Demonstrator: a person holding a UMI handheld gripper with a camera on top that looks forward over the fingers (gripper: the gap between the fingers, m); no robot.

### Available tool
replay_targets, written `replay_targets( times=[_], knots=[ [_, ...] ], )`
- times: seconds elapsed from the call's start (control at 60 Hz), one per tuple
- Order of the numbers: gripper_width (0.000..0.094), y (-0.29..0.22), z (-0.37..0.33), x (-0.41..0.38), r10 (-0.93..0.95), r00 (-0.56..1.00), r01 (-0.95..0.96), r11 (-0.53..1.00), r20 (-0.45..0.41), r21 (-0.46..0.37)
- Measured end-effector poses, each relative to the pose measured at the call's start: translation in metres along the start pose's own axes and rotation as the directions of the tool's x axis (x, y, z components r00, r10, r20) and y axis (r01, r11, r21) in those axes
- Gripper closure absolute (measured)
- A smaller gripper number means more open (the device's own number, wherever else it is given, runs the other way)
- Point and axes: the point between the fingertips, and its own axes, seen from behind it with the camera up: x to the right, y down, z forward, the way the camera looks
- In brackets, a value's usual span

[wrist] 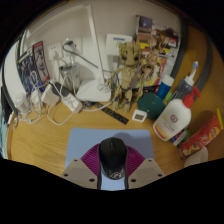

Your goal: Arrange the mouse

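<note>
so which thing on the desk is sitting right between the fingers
The black mouse on the light mouse pad; the white bottle and figurine stand beyond the open gripper.

A cluttered wooden desk (45, 140) with a warm orange-brown top carries a pale blue rectangular mouse mat (110, 143), on which a black computer mouse (112, 156) rests. To one side stand a white plastic bottle with a red cap (174, 113) and a red printed packet (203, 133). Further back, a brown tree-like figurine (129, 70) stands upright beside white cables and adapters (55, 98).
</note>
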Motion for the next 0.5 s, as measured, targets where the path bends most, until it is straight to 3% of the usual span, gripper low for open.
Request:
replay_targets(
  times=[0.183, 0.217, 0.25, 0.267, 0.3, 0.317, 0.333, 0.45, 0.5],
  knots=[
    [0.0621, 0.034, 0.027, -0.007, 0.013, 0.998, -0.010, 0.998, 0.054, -0.065],
    [0.0613, 0.031, 0.028, -0.007, 0.004, 0.999, -0.002, 0.999, 0.051, -0.038],
    [0.0586, 0.032, 0.027, -0.008, 0.009, 0.999, -0.007, 0.999, 0.053, -0.041],
    [0.0517, 0.033, 0.027, -0.008, 0.010, 0.999, -0.007, 0.999, 0.054, -0.042],
    [0.0537, 0.033, 0.027, -0.008, 0.007, 0.998, -0.005, 0.999, 0.057, -0.043],
    [0.0483, 0.033, 0.027, -0.007, 0.006, 0.998, -0.004, 0.999, 0.058, -0.039],
    [0.0506, 0.033, 0.027, -0.007, 0.008, 0.998, -0.005, 0.999, 0.059, -0.042],
    [0.0417, 0.033, 0.027, -0.008, 0.026, 0.997, -0.024, 0.999, 0.068, -0.038],
    [0.0233, 0.036, 0.025, -0.006, 0.016, 0.998, -0.013, 0.999, 0.065, -0.047]
  ],
)
